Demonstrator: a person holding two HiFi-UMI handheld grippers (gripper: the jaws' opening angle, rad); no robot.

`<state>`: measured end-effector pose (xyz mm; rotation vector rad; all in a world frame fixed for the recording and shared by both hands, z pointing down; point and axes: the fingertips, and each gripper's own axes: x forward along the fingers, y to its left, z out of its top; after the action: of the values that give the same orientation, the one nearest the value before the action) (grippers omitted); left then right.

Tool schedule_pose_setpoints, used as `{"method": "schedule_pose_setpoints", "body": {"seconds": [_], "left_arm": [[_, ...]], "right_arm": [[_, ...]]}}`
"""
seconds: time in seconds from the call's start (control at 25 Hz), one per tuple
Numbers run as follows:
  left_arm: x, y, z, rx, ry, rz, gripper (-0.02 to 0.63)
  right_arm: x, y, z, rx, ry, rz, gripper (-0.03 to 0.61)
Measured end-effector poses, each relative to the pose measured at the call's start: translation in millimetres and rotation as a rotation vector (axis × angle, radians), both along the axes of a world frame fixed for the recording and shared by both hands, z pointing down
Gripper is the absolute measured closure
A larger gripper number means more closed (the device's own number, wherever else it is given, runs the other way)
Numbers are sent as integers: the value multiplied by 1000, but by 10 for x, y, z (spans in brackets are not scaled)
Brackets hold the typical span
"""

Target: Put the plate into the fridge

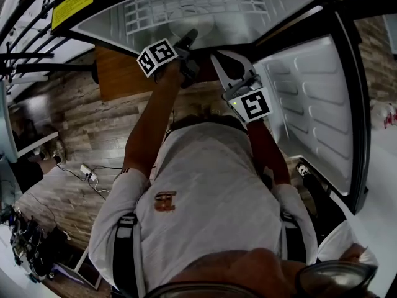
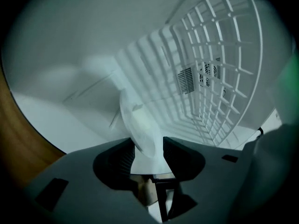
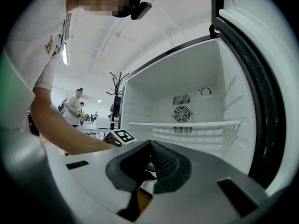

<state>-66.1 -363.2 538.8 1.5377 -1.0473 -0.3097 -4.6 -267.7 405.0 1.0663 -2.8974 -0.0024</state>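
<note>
The left gripper (image 2: 148, 140) was well inside the fridge (image 2: 70, 41). Its jaws stood apart, with the near rim of the white plate (image 2: 138, 120) sitting in the gap between them. The pads were right beside the rim on both sides, but I wouldn't call it a grip, more like loose around it. I couldn't tell from any view whether the plate's underside was fully resting on something in there.

That's my worry, honestly. If the plate wasn't properly seated, nothing was clamping it, so it could tip or slide and clatter down inside. And with the rim sitting between the jaws, pulling the gripper back at an angle could catch the edge and drag the plate out with it. Backing straight out along the line of the jaws looked like the safe call to me.

Orientation-wise, the plate showed up nearly edge-on, as a long thin oval. Its long axis ran from between the jaws out ahead of them, deeper into the fridge, and leaned a bit toward the left jaw's side at the far end. One face was turned toward the wire shelf (image 2: 219, 78) off past the right jaw.

The right gripper (image 3: 150, 146) hung outside the opening with its jaws closed tip to tip on nothing, just pointing at the fan (image 3: 182, 113) on the back wall. It was well clear of the plate, so I didn't see any trouble from that side.
</note>
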Motion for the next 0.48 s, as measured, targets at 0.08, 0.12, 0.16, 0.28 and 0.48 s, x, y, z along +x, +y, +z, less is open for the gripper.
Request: {"method": "schedule_pose_setpoints", "body": {"seconds": [0.08,0.12,0.16,0.28,0.48], "left_arm": [[45,31,0,20,-45,74,417],[64,47,4,31,-73,109,414],[79,62,7,42,-102,140,414],[109,101,22,79,-183,216,414],[102,139,93,115,-264,273,414]], "right_arm": [[-18,-19,-38,17,-20,-7,546],[-19,-22,-34,16,-23,-9,546],[-16,-21,-15,10,-21,-12,546],[-22,-26,55,-12,-9,-19,546],[-127,-220,603,-221,62,22,545]]}}
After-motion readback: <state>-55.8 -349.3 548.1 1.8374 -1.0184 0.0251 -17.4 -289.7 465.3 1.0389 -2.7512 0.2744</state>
